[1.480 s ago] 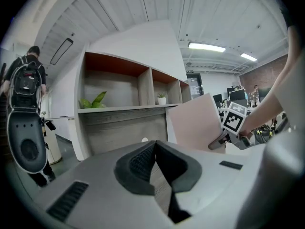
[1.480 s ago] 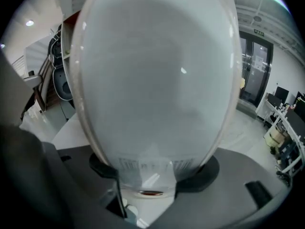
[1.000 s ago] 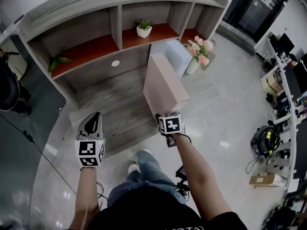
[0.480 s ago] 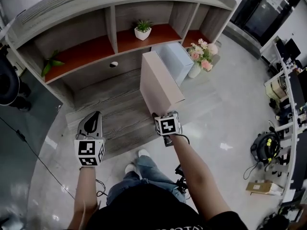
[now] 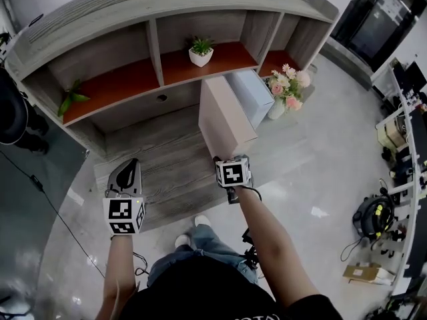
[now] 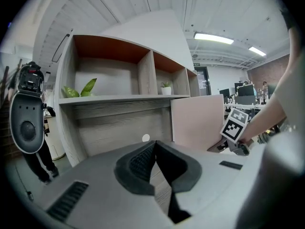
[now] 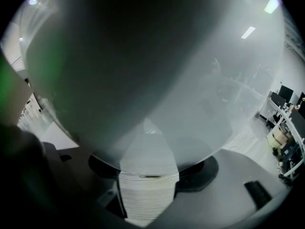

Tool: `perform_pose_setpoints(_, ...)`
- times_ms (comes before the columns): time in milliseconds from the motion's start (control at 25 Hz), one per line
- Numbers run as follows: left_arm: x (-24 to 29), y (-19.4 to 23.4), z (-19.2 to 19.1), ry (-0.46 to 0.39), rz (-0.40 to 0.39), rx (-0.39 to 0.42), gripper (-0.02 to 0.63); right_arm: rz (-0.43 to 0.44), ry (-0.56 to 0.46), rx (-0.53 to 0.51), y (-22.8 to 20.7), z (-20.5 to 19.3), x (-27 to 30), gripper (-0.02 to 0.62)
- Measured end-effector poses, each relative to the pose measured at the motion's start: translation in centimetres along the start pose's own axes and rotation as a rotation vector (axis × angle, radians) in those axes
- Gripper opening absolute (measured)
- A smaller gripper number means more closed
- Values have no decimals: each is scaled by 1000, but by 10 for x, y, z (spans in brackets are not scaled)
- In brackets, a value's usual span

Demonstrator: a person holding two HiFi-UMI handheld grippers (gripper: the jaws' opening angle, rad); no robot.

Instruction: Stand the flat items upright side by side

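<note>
Wood below: holding pink box (image 5: 223, 115) upright over platform (image 5: 167, 159) with right gripper (image 5: 222, 160), jaws clamping on its near lower edge. Having it just beside blue box (image 5: 252, 95), in front of shelf (image 5: 120, 79). Holding left gripper (image 5: 129, 167) well apart at the left, near platform edge, jaws pressing together on nothing.

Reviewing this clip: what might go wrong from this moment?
The right tongs grip the tall pink flat item only at its near bottom edge, so it may swing or slip. Set down carelessly, it might knock the upright light blue item toward the flower vase just beside it. The left tongs hang empty, giving no support.
</note>
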State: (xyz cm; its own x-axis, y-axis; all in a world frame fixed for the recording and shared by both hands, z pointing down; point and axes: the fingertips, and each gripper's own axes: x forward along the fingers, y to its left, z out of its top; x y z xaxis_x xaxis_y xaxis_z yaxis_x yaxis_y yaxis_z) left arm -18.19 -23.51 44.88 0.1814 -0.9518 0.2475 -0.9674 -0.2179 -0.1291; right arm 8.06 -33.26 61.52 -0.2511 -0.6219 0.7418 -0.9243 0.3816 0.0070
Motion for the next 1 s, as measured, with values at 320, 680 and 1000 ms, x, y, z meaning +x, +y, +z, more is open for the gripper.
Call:
perform_pose_setpoints(320,12,8,4,10,31,6,11,-1,3,10,-16,21,18,314)
perform_pose_setpoints(680,22,17,2,29,49,-1,11,-56,38,78,-36,37,38,322)
perform_pose_setpoints(1000,31,20,2,33,36,-1,11,-42,56,103,-38,40,41,336)
